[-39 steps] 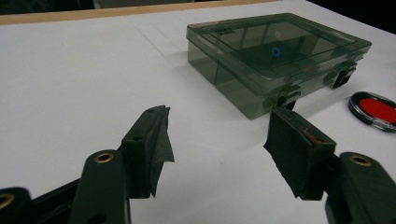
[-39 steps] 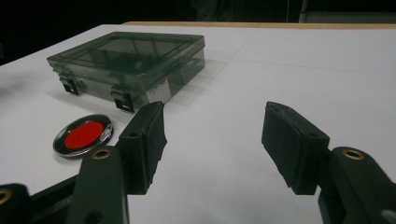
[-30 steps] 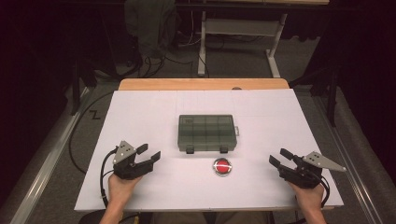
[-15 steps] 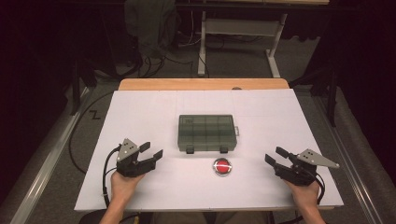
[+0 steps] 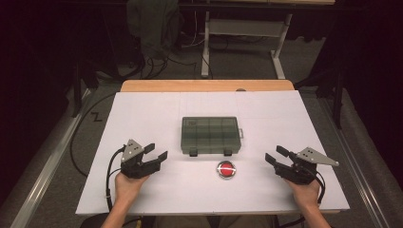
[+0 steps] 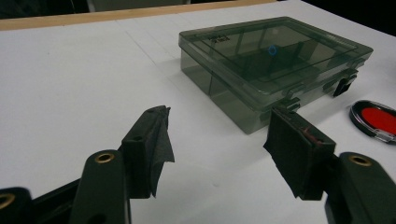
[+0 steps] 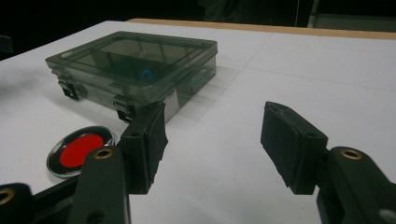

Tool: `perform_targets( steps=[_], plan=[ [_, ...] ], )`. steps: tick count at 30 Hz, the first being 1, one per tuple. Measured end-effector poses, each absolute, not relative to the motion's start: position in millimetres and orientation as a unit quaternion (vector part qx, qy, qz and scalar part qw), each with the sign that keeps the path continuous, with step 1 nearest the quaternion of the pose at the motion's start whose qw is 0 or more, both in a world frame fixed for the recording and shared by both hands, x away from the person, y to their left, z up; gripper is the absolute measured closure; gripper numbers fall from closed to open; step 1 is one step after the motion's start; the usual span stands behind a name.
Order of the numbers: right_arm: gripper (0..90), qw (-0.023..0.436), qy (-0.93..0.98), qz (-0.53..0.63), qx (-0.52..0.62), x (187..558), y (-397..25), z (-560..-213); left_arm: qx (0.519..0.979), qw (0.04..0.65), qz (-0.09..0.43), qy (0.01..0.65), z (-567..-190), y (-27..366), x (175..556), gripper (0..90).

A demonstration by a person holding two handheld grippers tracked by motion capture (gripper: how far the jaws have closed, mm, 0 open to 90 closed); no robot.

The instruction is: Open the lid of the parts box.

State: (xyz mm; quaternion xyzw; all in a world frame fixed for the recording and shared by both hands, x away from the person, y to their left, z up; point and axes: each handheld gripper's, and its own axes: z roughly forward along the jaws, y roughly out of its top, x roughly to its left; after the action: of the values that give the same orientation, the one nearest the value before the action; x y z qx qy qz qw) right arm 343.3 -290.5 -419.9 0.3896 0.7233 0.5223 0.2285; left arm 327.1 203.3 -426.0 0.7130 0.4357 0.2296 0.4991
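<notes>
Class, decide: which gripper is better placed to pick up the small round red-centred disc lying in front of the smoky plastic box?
Probably the right gripper. Its open jaws point toward the round red-centred disc across bare white table, and it sits slightly closer than the left gripper.

Box (image 5: 209,135) mid-table (image 5: 142,109), disc (image 5: 226,169) just before it, left gripper (image 5: 159,153) and right gripper (image 5: 273,156) flanking

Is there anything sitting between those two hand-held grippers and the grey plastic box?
Nothing visible blocks either one. The left hand-held gripper has bare white table between it and the box. The small red disc lies in front of the box, off to the side of the right hand-held gripper, not squarely in its line.
</notes>
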Motion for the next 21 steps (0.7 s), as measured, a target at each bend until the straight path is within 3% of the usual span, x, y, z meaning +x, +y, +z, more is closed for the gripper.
perform_targets(
  steps=[21],
  plan=[
    [43.6,0.223,0.727,0.529,0.376,356,-271,-417,0.729,0.493,0.226,0.419,-423,184,340,39.6]
  ],
)
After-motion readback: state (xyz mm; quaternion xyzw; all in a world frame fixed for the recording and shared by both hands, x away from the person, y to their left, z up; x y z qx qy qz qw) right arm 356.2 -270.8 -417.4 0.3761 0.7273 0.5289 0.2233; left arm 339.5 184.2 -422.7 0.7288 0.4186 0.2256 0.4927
